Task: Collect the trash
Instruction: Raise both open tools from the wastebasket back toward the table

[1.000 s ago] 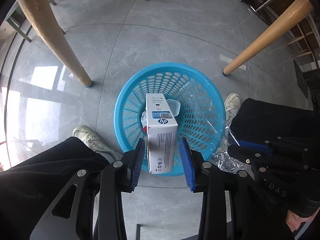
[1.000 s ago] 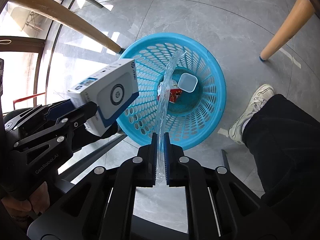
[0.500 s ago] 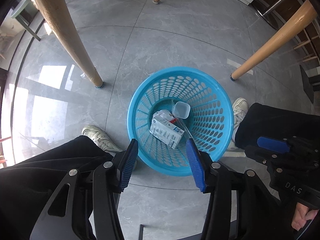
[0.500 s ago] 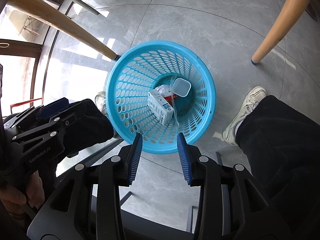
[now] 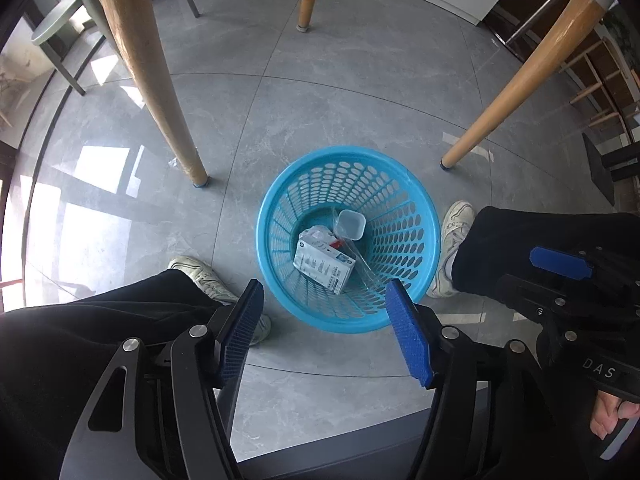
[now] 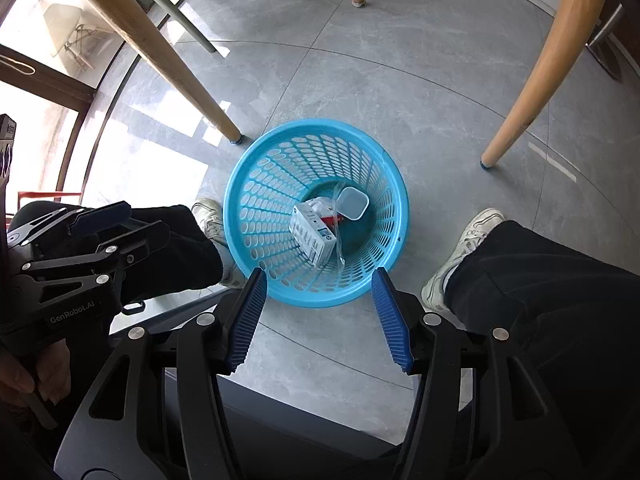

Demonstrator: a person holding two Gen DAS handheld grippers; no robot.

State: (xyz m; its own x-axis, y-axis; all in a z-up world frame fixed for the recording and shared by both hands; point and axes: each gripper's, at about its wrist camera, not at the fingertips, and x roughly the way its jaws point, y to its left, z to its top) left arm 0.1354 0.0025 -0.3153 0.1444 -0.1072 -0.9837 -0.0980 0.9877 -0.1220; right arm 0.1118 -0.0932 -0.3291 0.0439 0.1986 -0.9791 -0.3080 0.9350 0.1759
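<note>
Since the earlier frames, the white box (image 5: 323,261) and the clear plastic strip (image 5: 362,262) have been released and now lie at the bottom of the blue basket (image 5: 280,284), and both grippers have been lifted higher above it. The left gripper (image 5: 326,330) is seen with nothing between its jaws, which are spread and opening wider. The right gripper (image 6: 318,318) is likewise empty, its jaws opening.

The basket is set on the floor between the person's shoes, presumably so that trash can be dropped straight down from either hand. A small grey cup (image 5: 351,224) and a red-and-white scrap (image 5: 335,243) are also noted inside.

All trash lies well below and ahead of both sets of jaws, untouched by them.
</note>
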